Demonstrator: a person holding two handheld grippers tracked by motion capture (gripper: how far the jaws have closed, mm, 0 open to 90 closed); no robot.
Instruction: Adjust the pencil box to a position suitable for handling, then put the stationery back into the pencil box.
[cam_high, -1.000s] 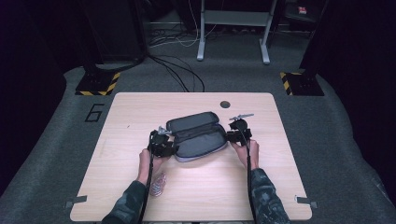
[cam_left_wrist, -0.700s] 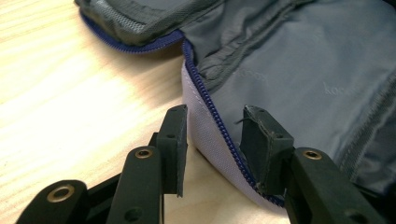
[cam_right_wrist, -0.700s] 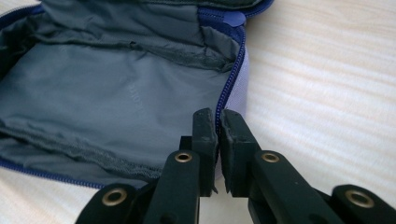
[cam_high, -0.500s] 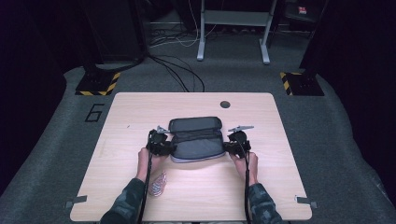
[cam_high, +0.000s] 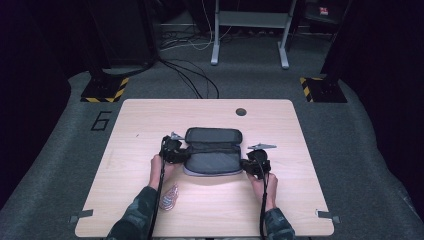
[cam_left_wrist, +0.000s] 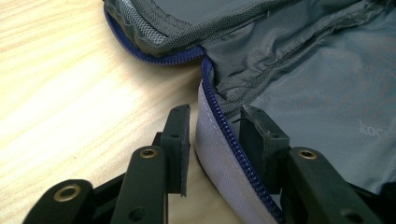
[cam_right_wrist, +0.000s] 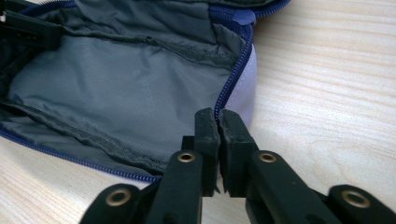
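A grey zip case (cam_high: 212, 156) lies open flat mid-table, its lid (cam_high: 213, 135) folded back on the far side. Blue zip teeth (cam_left_wrist: 224, 126) run along its pale wall. My left gripper (cam_high: 181, 152) is at the case's left end, and its jaws (cam_left_wrist: 219, 114) are shut on that wall, one inside the case and one outside. My right gripper (cam_high: 248, 165) is at the right end. Its jaws (cam_right_wrist: 215, 114) have just opened a hair and are almost together, pinching the rim where the zip (cam_right_wrist: 231, 79) meets the tips. The grey lining (cam_right_wrist: 121, 93) is bare.
The wooden table (cam_high: 150, 120) has a round cable hole (cam_high: 241, 111) beyond the case. A small clear crinkled item (cam_high: 169, 197) lies beside the left forearm. Yellow-and-black stand feet (cam_high: 102, 92) (cam_high: 320, 86) and cables (cam_high: 195, 80) sit on the floor behind.
The case has swung from a diagonal to lie square with the table's front edge. The right gripper came nearer with the case's right end. The left gripper stayed put.
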